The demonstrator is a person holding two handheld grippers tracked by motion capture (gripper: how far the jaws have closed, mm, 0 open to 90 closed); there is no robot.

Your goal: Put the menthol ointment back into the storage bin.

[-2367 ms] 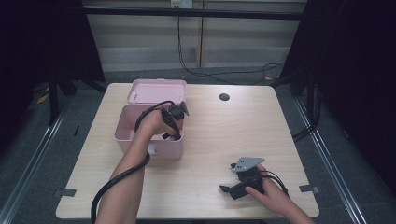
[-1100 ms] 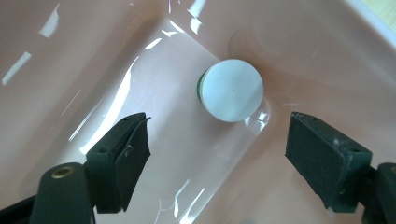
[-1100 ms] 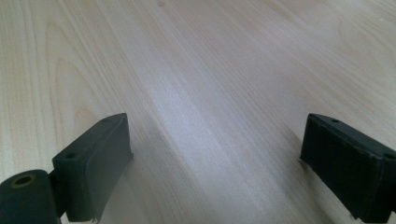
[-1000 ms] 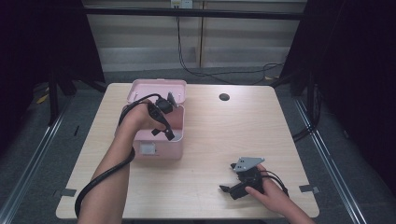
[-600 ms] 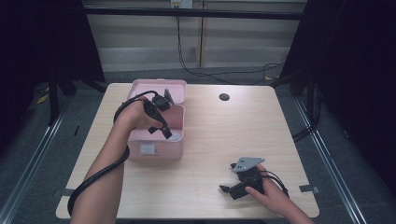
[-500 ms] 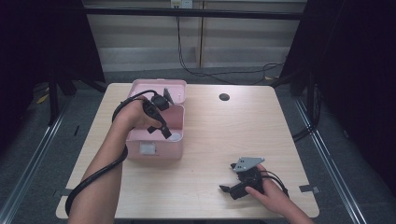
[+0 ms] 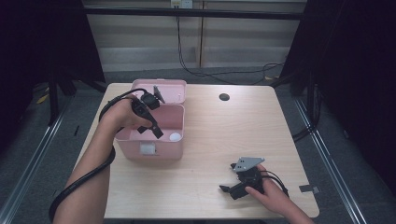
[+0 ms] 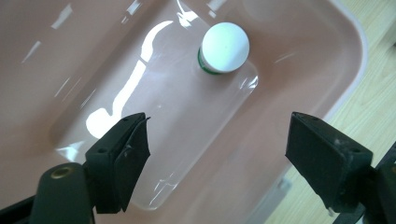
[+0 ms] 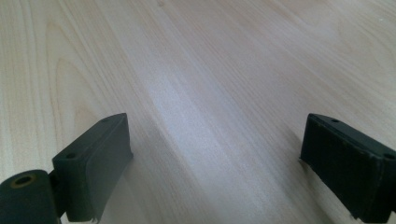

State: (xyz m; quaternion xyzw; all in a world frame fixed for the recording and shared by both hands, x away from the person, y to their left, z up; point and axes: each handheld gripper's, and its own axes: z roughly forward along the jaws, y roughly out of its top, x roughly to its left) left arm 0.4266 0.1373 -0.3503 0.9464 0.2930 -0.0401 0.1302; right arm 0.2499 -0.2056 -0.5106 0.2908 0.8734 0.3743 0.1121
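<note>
A pink plastic box (image 7: 150, 151) stands open on the left half of the table, its lid (image 7: 170, 87) folded back behind it. Inside, near the front right corner, stands a small white-capped bottle (image 7: 175, 136) (image 8: 224, 46) with a green band under the cap. My left gripper (image 7: 150, 130) (image 8: 217, 156) hangs over the box, jaws pointing down into it, open and empty, with the bottle well beyond the fingertips. My right gripper (image 7: 227, 189) (image 9: 215, 163) rests low over the bare table at the front right, open, with nothing between its jaws.
A dark round hole (image 7: 224, 97) sits in the wooden table (image 7: 233, 135) near the far edge. A black cable (image 7: 79, 184) trails from the left gripper along the forearm. Bare tabletop lies between the box and the right gripper.
My left hand has drawn back and up over the box toward its left rear, jaws still open. The bottle stays in the box. The right gripper has not moved.
</note>
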